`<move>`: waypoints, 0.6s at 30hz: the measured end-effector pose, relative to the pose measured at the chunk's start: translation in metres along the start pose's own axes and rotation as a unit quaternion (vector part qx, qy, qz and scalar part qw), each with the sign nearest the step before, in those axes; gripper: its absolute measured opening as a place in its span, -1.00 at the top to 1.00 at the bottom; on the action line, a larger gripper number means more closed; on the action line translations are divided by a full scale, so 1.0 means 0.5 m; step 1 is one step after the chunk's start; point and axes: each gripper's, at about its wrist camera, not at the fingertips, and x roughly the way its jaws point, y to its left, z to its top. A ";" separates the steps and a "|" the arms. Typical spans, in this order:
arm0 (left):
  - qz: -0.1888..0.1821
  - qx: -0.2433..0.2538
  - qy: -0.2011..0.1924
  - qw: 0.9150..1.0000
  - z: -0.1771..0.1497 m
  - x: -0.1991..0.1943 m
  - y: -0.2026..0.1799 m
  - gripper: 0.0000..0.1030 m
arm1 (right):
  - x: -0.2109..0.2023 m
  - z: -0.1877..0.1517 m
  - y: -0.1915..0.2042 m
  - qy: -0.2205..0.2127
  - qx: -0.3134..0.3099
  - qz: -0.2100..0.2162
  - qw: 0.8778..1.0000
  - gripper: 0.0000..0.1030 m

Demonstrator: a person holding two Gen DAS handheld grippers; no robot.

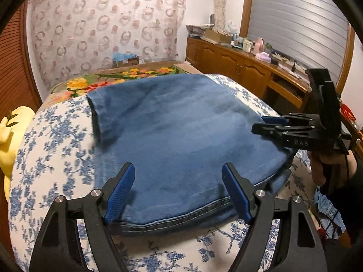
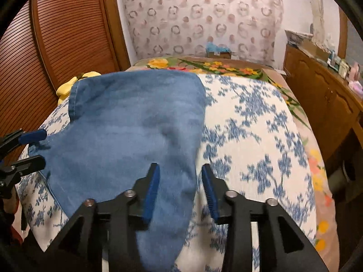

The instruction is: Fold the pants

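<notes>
The bed (image 1: 56, 140), under a blue-flowered white cover, filled both wrist views, and the folded pants (image 1: 177, 136) lay flat on top of it, a stitched edge nearest the left camera and 1 narrow end running toward the flowered blanket (image 1: 127, 77) behind. Right of the pants a wooden cabinet (image 1: 238, 68) lined the wall, and a yellow cushion (image 1: 13, 131) sat well off to their left. The left gripper (image 1: 179, 190) hovered over the near edge of the pants, its 2 blue pads spread wide and gripping nothing. The right gripper (image 2: 180, 192) stood at the pants' right edge with its pads apart, a strip of denim lying between them but not visibly pinched.

Judged from this, the fold looked nearly done, and the risk was in the leaving. If a pad of the right gripper snagged the loose strip between its jaws as it drew away, the top layer could drag open again. The cover's rounded slope beside the pants might also let that corner slide. Both views were blurred, so contact at the edge could not be confirmed.
</notes>
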 end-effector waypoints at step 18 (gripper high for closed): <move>0.013 0.004 0.031 0.999 -0.031 0.069 -0.021 -0.55 | -0.030 -0.057 -0.010 0.013 0.060 0.042 0.997 -0.05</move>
